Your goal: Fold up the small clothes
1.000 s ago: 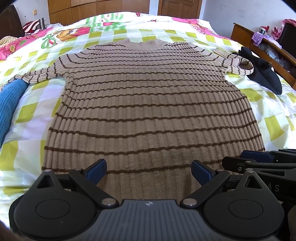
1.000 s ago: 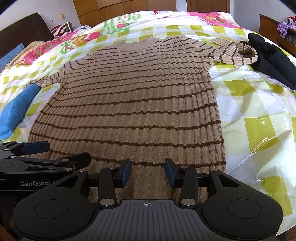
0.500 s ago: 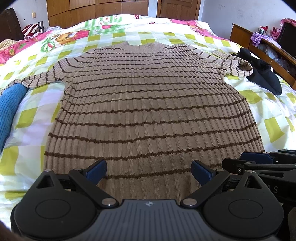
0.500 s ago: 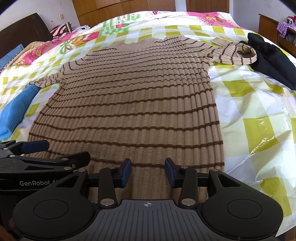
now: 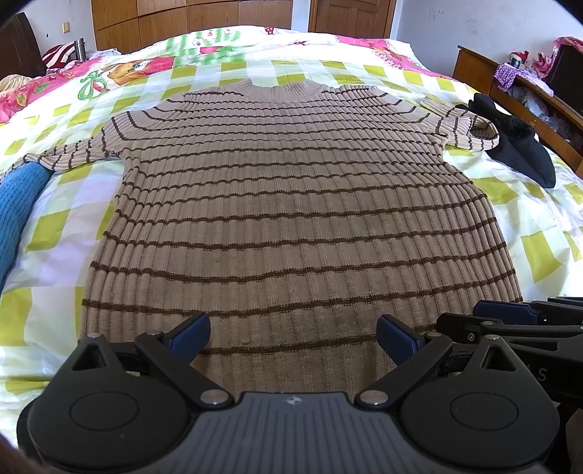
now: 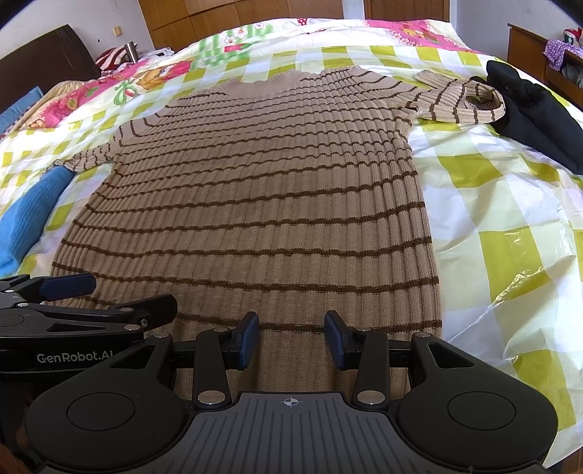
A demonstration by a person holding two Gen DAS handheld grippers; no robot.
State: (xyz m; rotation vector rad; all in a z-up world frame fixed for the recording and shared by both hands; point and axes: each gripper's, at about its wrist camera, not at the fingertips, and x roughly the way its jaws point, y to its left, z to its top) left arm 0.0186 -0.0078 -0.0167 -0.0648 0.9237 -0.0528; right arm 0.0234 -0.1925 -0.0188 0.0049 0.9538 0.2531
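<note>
Left gripper (image 5: pixel 293 337): jaws spread wide, nothing clasped; poised above the hem of the sweater, tilted downward; blue pads (image 5: pixel 191 332) clear of the knit, though contact with the cloth beneath cannot be told
Right gripper (image 6: pixel 291 341): jaws parted, narrower gap than the left, nothing between them; just beside the left gripper, over the same hem; side-on at the left edge of the right wrist view sits the left tool
Sweater (image 5: pixel 288 204): tan ribbed knit with dark brown stripes, spread flat and face up straight ahead of both tools; hem nearest, collar farthest; one short sleeve stretched out ahead-left, the other ahead-right with its cuff curled open
Bedcover (image 6: pixel 503 226): white and lime-green check, glossy and crinkled to the right of the right gripper; underneath the sweater
Blue knit (image 5: pixel 18 211): ahead-left of the left gripper, touching the tip of the left sleeve
Black garment (image 6: pixel 539 113): far ahead-right, just beyond the curled cuff, touching it
Wooden wardrobe (image 5: pixel 189 18): far ahead, past the bed
</note>
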